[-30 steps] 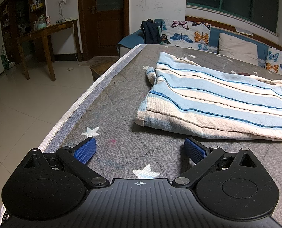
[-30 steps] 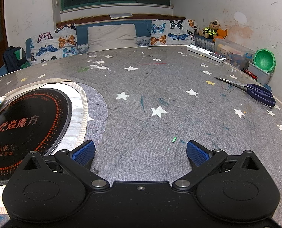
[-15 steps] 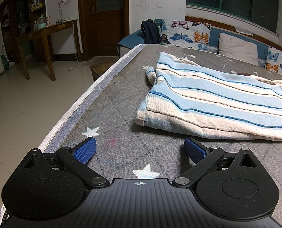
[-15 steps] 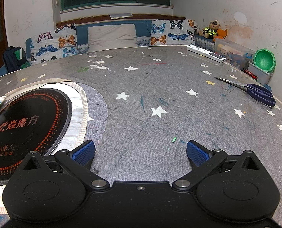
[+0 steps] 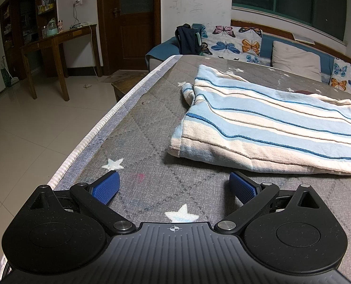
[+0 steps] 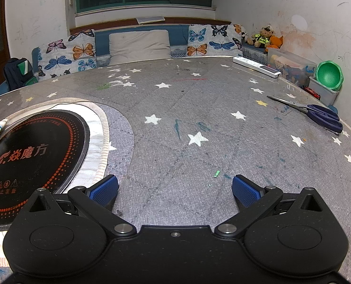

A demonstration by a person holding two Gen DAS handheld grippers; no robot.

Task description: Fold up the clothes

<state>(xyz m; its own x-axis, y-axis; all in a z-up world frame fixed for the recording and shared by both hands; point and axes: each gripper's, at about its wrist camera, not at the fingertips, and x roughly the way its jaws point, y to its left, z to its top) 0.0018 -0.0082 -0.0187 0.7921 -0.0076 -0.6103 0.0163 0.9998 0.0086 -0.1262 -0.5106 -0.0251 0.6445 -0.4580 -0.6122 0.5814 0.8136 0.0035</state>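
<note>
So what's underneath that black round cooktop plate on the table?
The black cooktop plate lies on a white round mat with a ribbed edge, over the grey star-print cover. Whatever lies beneath the plate's middle is hidden.

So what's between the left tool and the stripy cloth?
Nothing: in the left wrist view only bare grey star-print cover lies between the left tool and the stripy cloth.
</note>
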